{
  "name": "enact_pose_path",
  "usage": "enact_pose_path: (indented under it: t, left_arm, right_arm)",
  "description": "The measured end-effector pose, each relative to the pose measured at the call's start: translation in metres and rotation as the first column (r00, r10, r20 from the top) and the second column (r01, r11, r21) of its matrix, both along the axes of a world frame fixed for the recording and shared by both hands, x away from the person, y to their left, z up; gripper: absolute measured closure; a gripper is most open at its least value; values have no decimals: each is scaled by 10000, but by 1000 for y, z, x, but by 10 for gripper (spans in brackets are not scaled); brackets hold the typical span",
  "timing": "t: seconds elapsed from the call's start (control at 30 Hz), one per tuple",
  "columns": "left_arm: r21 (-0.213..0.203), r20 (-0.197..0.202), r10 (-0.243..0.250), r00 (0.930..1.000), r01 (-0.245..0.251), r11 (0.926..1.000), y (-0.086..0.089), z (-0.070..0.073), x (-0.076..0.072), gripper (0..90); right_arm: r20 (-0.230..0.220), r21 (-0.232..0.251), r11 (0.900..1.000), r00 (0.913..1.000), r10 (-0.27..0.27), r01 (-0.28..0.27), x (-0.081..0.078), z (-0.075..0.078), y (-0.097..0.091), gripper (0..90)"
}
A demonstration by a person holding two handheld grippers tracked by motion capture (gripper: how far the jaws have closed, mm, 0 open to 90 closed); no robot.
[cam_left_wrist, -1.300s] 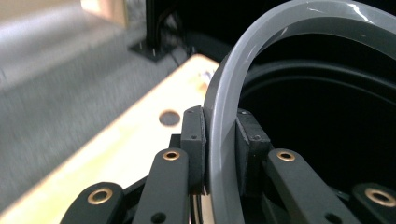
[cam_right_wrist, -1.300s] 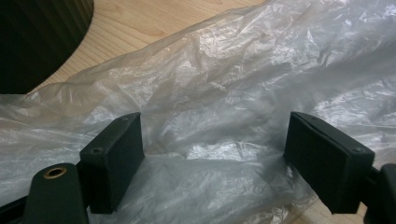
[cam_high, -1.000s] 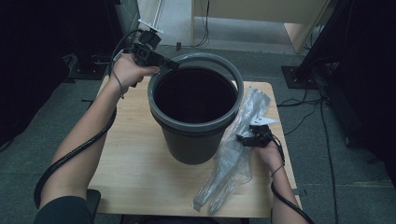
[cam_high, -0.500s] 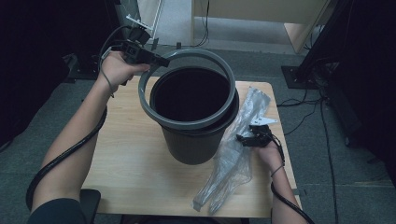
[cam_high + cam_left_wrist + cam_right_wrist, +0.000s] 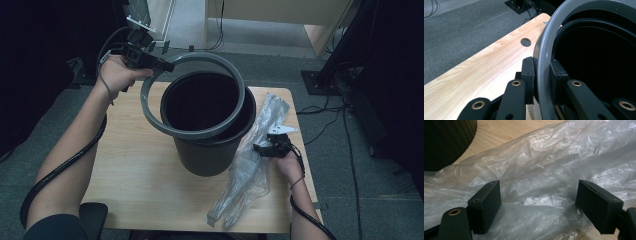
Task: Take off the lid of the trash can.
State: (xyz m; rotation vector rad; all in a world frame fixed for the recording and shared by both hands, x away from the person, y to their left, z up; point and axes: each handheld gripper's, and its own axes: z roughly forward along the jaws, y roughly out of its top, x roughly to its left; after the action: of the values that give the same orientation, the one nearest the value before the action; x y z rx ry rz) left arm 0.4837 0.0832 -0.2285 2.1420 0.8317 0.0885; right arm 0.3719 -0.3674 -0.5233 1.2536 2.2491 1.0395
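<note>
While the left gripper [image 5: 161, 64] is clamping the grey plastic ring [image 5: 200, 131] at its far-left arc, the ring is sitting tilted over the dark grey waste bin [image 5: 207, 152]: lifted clear on the gripper's side, its near arc resting low against the bin's front rim. In the left gripper view the two black pads [image 5: 527, 75] are pressing on either side of the ring's band [image 5: 544, 62], one outside, one inside, with the bin's black mouth [image 5: 599, 65] gaping just behind.

The bin is standing upright near the middle of the light wooden table [image 5: 135, 175]. A round cable hole [image 5: 525, 42] is showing in the tabletop beyond the ring.

Right of the bin, a crumpled clear plastic bag [image 5: 250, 175] is lying stretched along the table, from the far right corner down toward the near edge, touching or nearly touching the bin's base. The right gripper [image 5: 261, 148] is resting over the bag's middle, jaws spread wide; in the right gripper view the pads [image 5: 485, 205] are standing well apart with film [image 5: 544, 170] bunched between them, neither pad squeezing it. The bin's ribbed wall [image 5: 446, 140] is looming at the upper left there.

Around the table: grey carpet [image 5: 380, 200], loose cables [image 5: 320, 107], a black stand base [image 5: 315, 80], and a pale wooden cabinet [image 5: 280, 15] behind.
</note>
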Motion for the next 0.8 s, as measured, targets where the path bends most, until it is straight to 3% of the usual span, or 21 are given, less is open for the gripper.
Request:
enact_pose_path:
  t: [0.17, 0.8]
  left_arm:
    - [36, 178, -59, 9998, 58, 10000, 4, 3, -5, 769]
    - [-195, 107, 293, 9995, -291, 9994, 29, 5, -7, 768]
  right_arm:
    - [-2, 3, 10000, 10000, -2, 2, 0, 0, 0, 200]
    - [25, -45, 10000, 10000, -14, 14, 0, 0, 0, 201]
